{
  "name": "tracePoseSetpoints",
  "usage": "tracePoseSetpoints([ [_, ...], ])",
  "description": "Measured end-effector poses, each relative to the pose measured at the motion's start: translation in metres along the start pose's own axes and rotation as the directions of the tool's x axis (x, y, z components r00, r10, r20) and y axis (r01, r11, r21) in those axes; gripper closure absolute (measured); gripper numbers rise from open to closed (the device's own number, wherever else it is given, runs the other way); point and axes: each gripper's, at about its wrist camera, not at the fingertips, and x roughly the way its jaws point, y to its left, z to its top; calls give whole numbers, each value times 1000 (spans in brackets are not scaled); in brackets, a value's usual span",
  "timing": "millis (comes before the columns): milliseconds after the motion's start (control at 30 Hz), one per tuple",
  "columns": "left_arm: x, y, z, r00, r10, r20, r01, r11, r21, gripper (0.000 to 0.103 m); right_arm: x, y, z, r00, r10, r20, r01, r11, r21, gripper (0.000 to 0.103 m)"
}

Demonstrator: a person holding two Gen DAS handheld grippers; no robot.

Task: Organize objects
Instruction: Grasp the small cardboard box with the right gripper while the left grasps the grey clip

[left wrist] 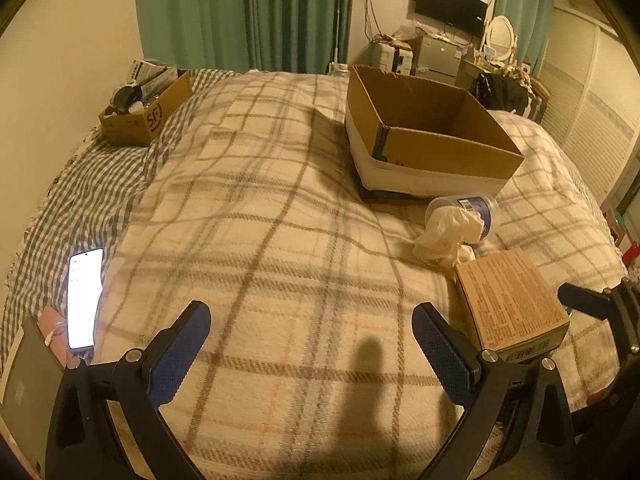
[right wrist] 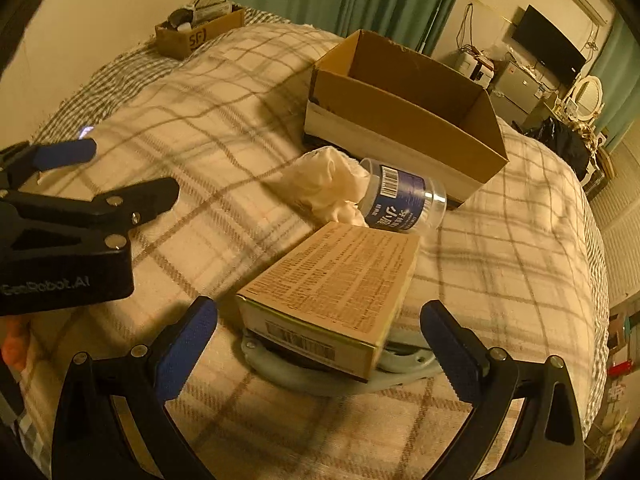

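Note:
A small printed brown carton (right wrist: pixel 336 280) rests on a grey round object (right wrist: pixel 280 372) on the plaid bed. My right gripper (right wrist: pixel 318 310) is open, and the carton's near end sits between its fingers with a gap on each side. Behind it, a clear jar with a blue label (right wrist: pixel 404 196) lies on its side, with crumpled tissue (right wrist: pixel 332 184) spilling out. A large open cardboard box (right wrist: pixel 400 112) stands beyond. My left gripper (left wrist: pixel 316 344) is open over bare blanket, left of the carton (left wrist: pixel 508 300). It holds nothing.
A lit phone (left wrist: pixel 84 296) lies at the bed's left edge beside a flat dark item (left wrist: pixel 24 384). A small cardboard box of clutter (left wrist: pixel 144 112) sits at the far left corner. Green curtains, a wall screen and cluttered furniture stand behind the bed.

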Motion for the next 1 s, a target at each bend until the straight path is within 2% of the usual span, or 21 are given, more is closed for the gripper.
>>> tracePoseSetpoints([
  [167,0,3,-1,1000,-12,-4,12,1000,-7,0,26,2,4,997,-53,-54,55,998,36,3],
  [200,0,3,-1,1000,-17,-4,17,1000,-8,0,29,0,4,997,-59,-57,62,997,42,13],
  [233,0,4,-2,1000,-19,-4,19,1000,-7,0,29,-2,3,997,-56,-55,59,997,48,13],
  [367,2,1,-2,1000,-13,-13,13,1000,6,0,7,-21,0,999,-23,27,20,994,106,16],
  [500,-1,-19,-4,1000,-8,-10,9,997,76,0,-33,-43,-5,990,-68,123,55,993,104,19],
  [633,-7,-53,-10,997,-79,-15,80,982,169,0,-59,-69,-14,980,-131,150,114,986,120,20],
  [733,-9,-86,-16,982,-180,-51,187,954,235,0,-73,-91,-27,972,-175,156,149,975,164,20],
  [833,-5,-113,-23,965,-240,-102,260,922,289,0,-77,-109,-40,973,-178,149,146,968,202,21],
  [1000,18,-146,-30,937,-273,-219,334,881,333,0,-74,-124,-58,979,-148,141,113,966,231,21],
])
